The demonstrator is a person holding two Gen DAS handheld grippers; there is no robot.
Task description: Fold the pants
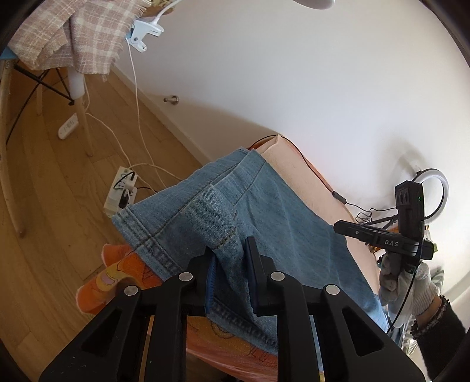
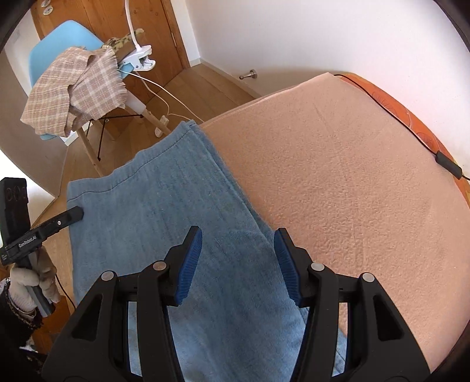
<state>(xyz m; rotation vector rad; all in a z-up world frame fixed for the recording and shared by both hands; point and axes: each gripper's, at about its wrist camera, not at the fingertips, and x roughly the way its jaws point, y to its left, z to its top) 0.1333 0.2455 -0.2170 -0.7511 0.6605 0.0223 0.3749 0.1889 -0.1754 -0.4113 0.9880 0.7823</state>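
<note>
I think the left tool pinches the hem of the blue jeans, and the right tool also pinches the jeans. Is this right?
Not quite. The left tool does pinch the hem of the blue jeans, but the right tool is open above the jeans, its pads apart and gripping nothing. The right wrist view shows this.

A lived-in home, most likely a bedroom. A bed [image 2: 337, 176] under a peach fleece blanket fills the right wrist view from centre to 3 o'clock, with an orange patterned sheet [image 2: 411, 123] along its far edge. At 10 o'clock stands a blue shell chair [image 2: 63, 41] with a plaid throw [image 2: 73, 94] draped over it (a clip-on lamp [image 2: 138, 58] grips its edge). Wooden floorboards [image 1: 58, 191], a wooden door [image 2: 117, 17], a door stopper [image 2: 248, 75] and a power strip [image 1: 122, 191] complete it.
</note>
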